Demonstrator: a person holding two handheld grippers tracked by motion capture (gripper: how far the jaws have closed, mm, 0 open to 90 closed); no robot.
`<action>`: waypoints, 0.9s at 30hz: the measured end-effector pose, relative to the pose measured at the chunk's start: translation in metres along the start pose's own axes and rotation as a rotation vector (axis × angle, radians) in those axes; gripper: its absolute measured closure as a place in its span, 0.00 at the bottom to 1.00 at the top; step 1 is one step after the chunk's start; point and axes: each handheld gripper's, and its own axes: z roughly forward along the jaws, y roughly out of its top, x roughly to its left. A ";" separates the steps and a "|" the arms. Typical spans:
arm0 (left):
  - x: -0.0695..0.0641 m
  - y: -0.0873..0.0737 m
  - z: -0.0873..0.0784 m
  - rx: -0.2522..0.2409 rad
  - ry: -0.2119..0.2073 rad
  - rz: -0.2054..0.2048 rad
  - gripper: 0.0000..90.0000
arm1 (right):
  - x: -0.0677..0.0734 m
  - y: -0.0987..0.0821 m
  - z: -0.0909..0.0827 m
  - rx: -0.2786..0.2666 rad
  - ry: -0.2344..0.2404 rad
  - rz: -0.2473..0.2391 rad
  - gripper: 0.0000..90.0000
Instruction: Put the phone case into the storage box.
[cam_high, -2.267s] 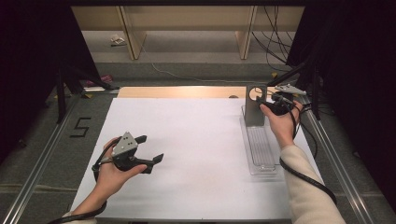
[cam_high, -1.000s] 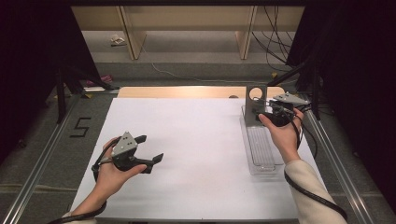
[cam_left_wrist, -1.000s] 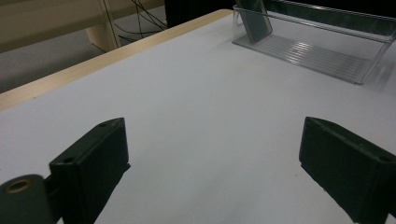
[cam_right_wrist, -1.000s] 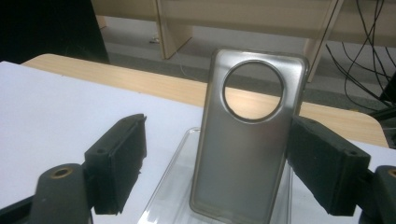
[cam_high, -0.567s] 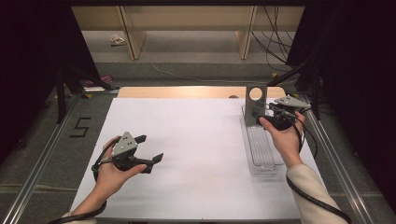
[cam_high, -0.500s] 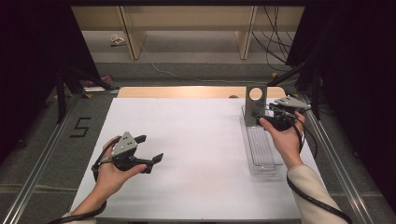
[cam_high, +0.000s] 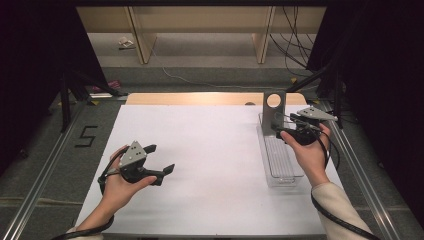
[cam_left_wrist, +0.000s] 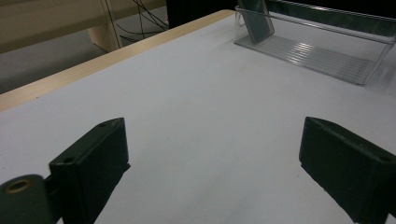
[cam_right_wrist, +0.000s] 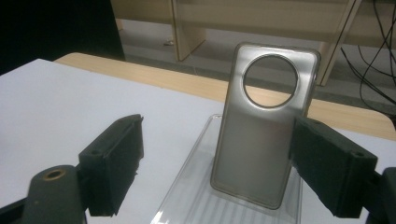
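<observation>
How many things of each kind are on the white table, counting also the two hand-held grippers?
Phone case: 1
Clear tray: 1
Hand-held gripper: 2, left hand-held gripper and right hand-held gripper
Total: 4

Tool (cam_left_wrist: 212, 168): jaws spread wide, nothing between
Bench (cam_left_wrist: 196, 93): white, under the jaws
Clear tray (cam_left_wrist: 317, 51): far ahead, right
Phone case (cam_left_wrist: 254, 21): upright at tray's end
</observation>
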 end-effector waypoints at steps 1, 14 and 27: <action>0.000 0.000 0.000 0.000 0.001 0.000 0.09 | 0.000 0.000 0.000 0.000 0.000 0.000 0.21; 0.000 0.000 -0.001 0.000 0.002 0.001 0.09 | 0.008 -0.006 -0.010 0.008 0.038 -0.018 0.19; 0.000 0.000 -0.001 -0.003 0.004 -0.001 0.09 | 0.012 -0.015 -0.025 0.003 0.091 -0.025 0.19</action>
